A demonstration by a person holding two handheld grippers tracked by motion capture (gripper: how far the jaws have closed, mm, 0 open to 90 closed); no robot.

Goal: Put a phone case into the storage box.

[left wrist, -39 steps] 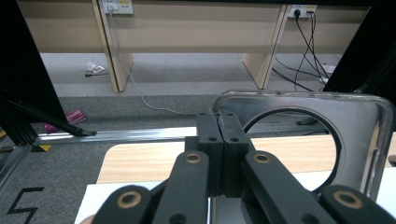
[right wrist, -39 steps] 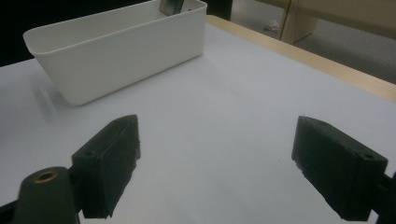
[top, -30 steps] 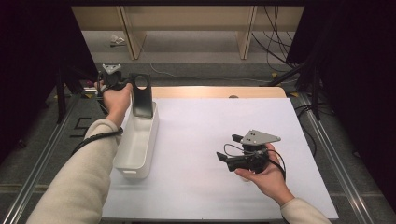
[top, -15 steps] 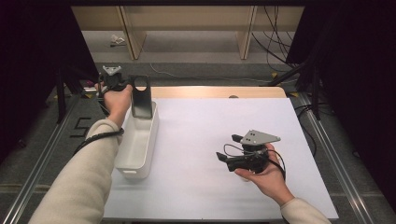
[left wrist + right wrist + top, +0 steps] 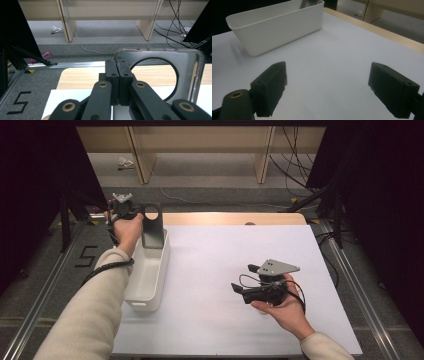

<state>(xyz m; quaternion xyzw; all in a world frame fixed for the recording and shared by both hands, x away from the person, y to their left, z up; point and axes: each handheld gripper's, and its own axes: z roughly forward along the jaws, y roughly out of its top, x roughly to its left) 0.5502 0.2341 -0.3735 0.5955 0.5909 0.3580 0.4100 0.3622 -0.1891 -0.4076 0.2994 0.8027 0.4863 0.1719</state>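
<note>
While its lower end is hidden inside the white bin [image 5: 148, 275], the dark phone case [image 5: 152, 225] stands upright at the bin's far end, a thin shell with clear glossy edges and a large round hole. The left gripper [image 5: 136, 213] has its jaws clenched on the case's top edge beside that hole; the left gripper view cuts off the case at the right. The right gripper [image 5: 246, 284] rests well apart over the matte white table sheet [image 5: 225, 250], jaws spread wide with nothing between them.
</note>
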